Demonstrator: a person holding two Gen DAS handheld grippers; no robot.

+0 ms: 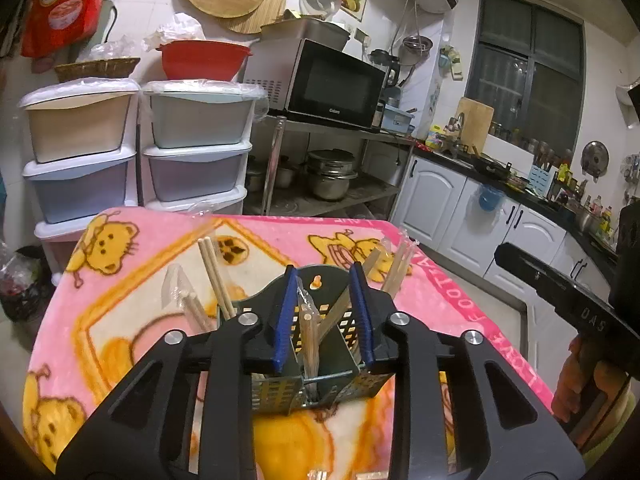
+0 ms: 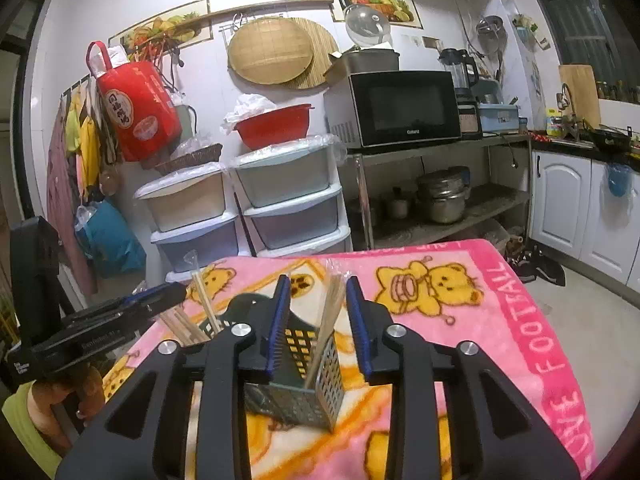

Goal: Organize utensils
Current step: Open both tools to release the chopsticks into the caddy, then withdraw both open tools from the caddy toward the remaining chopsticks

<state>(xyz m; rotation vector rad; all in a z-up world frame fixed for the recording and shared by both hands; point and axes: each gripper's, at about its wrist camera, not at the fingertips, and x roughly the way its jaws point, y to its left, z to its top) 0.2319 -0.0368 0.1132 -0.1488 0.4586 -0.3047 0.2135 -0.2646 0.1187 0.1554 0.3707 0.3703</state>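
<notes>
A dark perforated utensil caddy [image 1: 280, 394] [image 2: 308, 396] stands on the pink bear blanket [image 1: 132, 308] [image 2: 480, 320]. Several wrapped wooden chopsticks stand in its compartments: a pair at the left [image 1: 214, 276] [image 2: 204, 300], one in the middle [image 1: 309, 332] [image 2: 330, 320], some at the right [image 1: 396, 272]. My left gripper [image 1: 323, 280] is open and empty, its blue pads either side of the caddy's top. My right gripper [image 2: 314, 290] is open and empty, just above the caddy. Each gripper shows in the other's view, the right [image 1: 560, 292] and the left [image 2: 100, 320].
Stacked plastic drawers [image 1: 140, 152] [image 2: 248, 204] stand behind the table. A metal shelf holds a microwave [image 1: 332, 84] [image 2: 404, 108] and pots [image 1: 332, 176]. White cabinets and a cluttered counter [image 1: 500, 176] run along the right. The blanket's edge drops off to the right.
</notes>
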